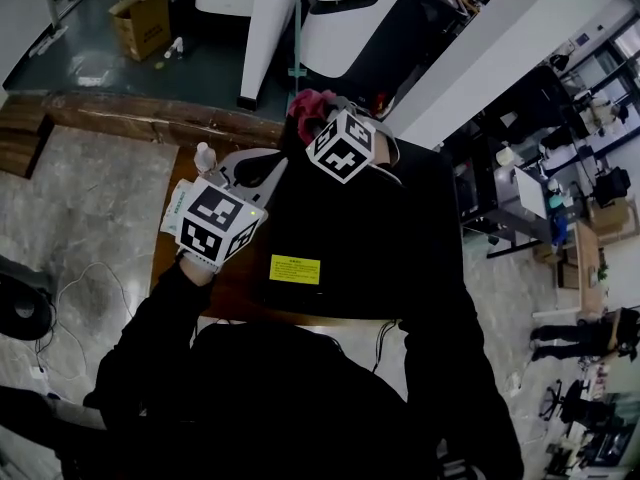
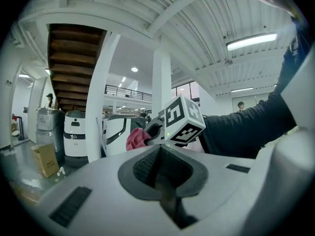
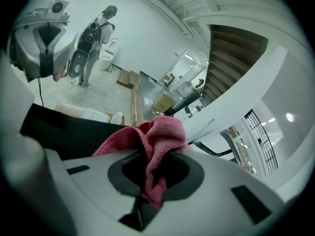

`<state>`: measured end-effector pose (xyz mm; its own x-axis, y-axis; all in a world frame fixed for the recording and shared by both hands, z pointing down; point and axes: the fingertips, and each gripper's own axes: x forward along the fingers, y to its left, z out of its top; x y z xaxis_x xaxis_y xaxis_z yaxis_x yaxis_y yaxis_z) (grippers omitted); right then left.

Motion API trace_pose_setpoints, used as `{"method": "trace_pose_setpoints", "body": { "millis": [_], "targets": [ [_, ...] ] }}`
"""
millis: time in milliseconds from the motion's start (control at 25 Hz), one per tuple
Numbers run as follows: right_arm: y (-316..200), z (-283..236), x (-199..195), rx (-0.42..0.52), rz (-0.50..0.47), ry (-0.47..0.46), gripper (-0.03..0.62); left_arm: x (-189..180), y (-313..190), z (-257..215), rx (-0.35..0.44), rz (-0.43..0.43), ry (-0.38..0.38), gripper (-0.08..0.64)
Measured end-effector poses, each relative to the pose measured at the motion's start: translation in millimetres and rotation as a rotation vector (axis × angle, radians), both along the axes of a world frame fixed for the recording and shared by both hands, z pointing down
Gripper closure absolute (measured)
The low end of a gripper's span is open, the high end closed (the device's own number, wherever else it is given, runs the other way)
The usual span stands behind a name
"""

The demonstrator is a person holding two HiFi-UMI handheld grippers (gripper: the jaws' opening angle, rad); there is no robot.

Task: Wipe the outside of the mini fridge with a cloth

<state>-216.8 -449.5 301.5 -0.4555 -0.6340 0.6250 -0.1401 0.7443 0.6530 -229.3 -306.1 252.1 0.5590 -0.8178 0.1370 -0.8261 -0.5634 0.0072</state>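
The black mini fridge (image 1: 350,238) stands below me with a yellow label on its top. My right gripper (image 1: 318,118) is over the fridge's far edge, shut on a pink cloth (image 1: 310,103). In the right gripper view the cloth (image 3: 157,136) bunches out from between the jaws (image 3: 155,168), above the black fridge top (image 3: 69,132). My left gripper (image 1: 262,168) is held over the fridge's left edge. In its own view the jaws (image 2: 160,168) are shut with nothing between them, and they point towards the right gripper's marker cube (image 2: 183,121) and the cloth (image 2: 137,138).
The fridge stands on a wooden table (image 1: 170,258), with a small bottle (image 1: 204,156) and a white packet (image 1: 176,208) at its left. A cardboard box (image 1: 142,23) and white machines (image 1: 345,18) stand beyond. A fan (image 1: 20,308) is on the floor at left.
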Motion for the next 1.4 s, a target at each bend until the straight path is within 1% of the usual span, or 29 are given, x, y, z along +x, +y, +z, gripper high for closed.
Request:
{"method": "trace_pose_setpoints", "body": {
  "millis": [120,160,320,400,480,560,640,720,840,920,1000,1080,1200,1320,1400],
  "targets": [
    [10.3,-7.0,3.2,0.031,0.007,0.011,0.543,-1.9,21.9,-13.7,0.030,0.003,0.006,0.555],
    [19.8,-15.9,4.7,0.047,0.006,-0.001,0.541,-3.4,31.4,-21.2,0.043,0.008,0.010,0.555],
    [78.4,-68.6,13.9,0.094,0.007,-0.110,0.541,-12.2,72.6,-53.2,0.109,0.052,0.031,0.555],
    [113.1,-87.4,27.9,0.107,0.024,-0.139,0.540,-10.1,95.1,-64.9,0.139,0.095,0.051,0.555],
    [148.8,-100.3,46.8,0.112,0.054,-0.161,0.540,-2.4,117.7,-77.3,0.159,0.157,0.079,0.555],
    [180.0,-109.0,67.0,0.111,0.098,-0.180,0.538,7.8,135.9,-90.6,0.166,0.228,0.116,0.555],
    [204.6,-110.3,90.9,0.111,0.151,-0.178,0.538,22.3,148.7,-100.9,0.180,0.298,0.145,0.555],
    [227.1,-101.6,122.2,0.116,0.205,-0.147,0.538,45.8,160.6,-102.8,0.195,0.359,0.160,0.555],
    [262.5,-79.1,179.4,0.127,0.267,-0.067,0.538,94.9,183.5,-92.7,0.166,0.427,0.174,0.555],
    [281.0,-64.1,216.6,0.124,0.293,-0.017,0.538,131.0,199.3,-85.3,0.147,0.474,0.170,0.555],
    [291.9,-49.6,247.4,0.112,0.301,0.023,0.538,165.1,210.7,-81.5,0.146,0.517,0.157,0.555],
    [297.2,-36.2,274.1,0.102,0.295,0.060,0.538,197.4,216.4,-79.6,0.146,0.537,0.145,0.555],
    [296.9,-23.1,311.9,0.101,0.268,0.116,0.538,243.6,214.3,-76.3,0.131,0.535,0.136,0.555],
    [285.0,-12.8,344.4,0.079,0.210,0.167,0.538,286.2,197.0,-74.4,0.123,0.515,0.111,0.555],
    [276.1,-4.8,357.1,0.053,0.151,0.162,0.540,312.0,182.9,-70.2,0.106,0.494,0.097,0.555]
  ]
}}
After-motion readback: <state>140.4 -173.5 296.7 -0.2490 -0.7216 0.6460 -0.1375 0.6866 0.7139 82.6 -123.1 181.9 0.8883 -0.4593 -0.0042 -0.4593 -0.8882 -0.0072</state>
